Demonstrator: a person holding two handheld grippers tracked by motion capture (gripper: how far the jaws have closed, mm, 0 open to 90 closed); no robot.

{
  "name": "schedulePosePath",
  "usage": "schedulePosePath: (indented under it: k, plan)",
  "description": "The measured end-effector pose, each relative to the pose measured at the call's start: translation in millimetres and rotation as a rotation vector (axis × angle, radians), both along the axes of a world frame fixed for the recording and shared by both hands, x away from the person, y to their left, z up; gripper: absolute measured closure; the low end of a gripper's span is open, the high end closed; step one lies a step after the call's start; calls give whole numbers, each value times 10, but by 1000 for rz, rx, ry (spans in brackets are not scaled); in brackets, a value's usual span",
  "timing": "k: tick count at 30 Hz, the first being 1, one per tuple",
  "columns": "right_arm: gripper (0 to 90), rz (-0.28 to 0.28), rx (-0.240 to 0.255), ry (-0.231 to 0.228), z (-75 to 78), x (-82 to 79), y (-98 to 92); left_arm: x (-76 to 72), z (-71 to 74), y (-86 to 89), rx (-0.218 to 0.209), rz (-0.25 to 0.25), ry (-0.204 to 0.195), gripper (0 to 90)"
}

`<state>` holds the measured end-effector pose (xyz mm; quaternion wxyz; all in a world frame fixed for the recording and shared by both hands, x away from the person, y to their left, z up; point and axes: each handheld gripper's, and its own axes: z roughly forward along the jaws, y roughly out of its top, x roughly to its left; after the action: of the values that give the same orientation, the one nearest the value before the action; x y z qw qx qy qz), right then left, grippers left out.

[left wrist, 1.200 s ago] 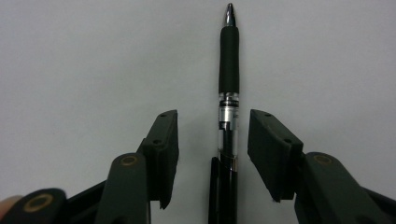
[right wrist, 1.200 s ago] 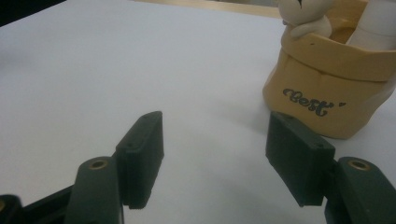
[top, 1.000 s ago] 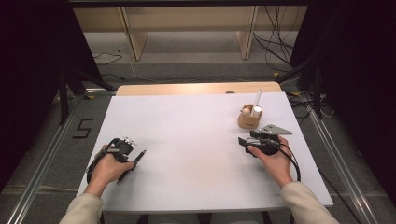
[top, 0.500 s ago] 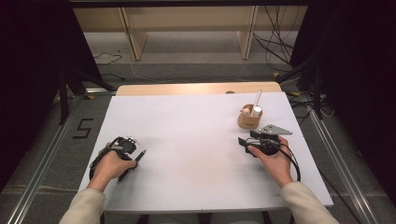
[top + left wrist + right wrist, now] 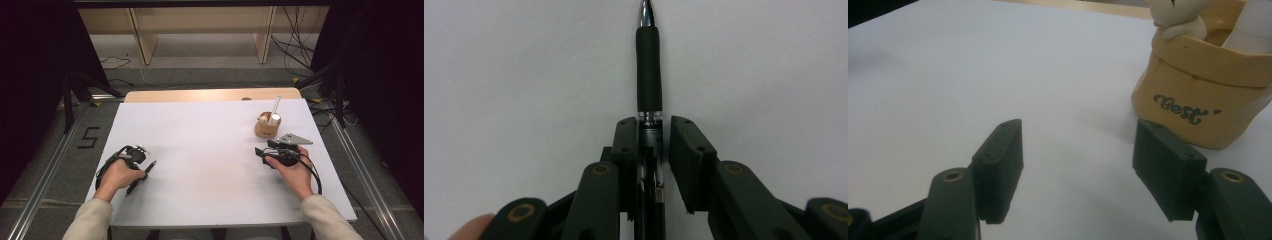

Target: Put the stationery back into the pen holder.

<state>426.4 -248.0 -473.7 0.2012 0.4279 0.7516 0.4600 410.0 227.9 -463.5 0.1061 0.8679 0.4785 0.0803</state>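
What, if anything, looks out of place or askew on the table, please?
Nothing stands out. The pen lies flat between the left gripper fingers, which have just been closing around it. The tan holder stands upright beyond the right gripper, with a white tube in it. Nothing looks spilled.

L gripper jaws just been closing, R gripper agape, both low

The pen is black, with a matte rubber grip sleeve, a chrome tip and a clear barrel section behind a metal ring. It lies flat on the white table at its near left part (tip pointing toward the table's middle), its barrel between two black pads, well apart from the pot.
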Motion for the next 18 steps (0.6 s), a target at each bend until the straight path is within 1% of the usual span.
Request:
schedulePosePath:
  k: [7,12,15,18]
  plan:
    - [374,0,0,0,0,0,0,17,3,11,-9,9,14,744]
    - [374,2,0,-1,2,-3,0,25,3,13,-17,8,25,779]
    - [374,3,-1,-3,4,-4,0,26,0,4,-17,14,23,790]
    - [374,0,1,-1,4,-8,4,21,0,0,-12,5,20,793]
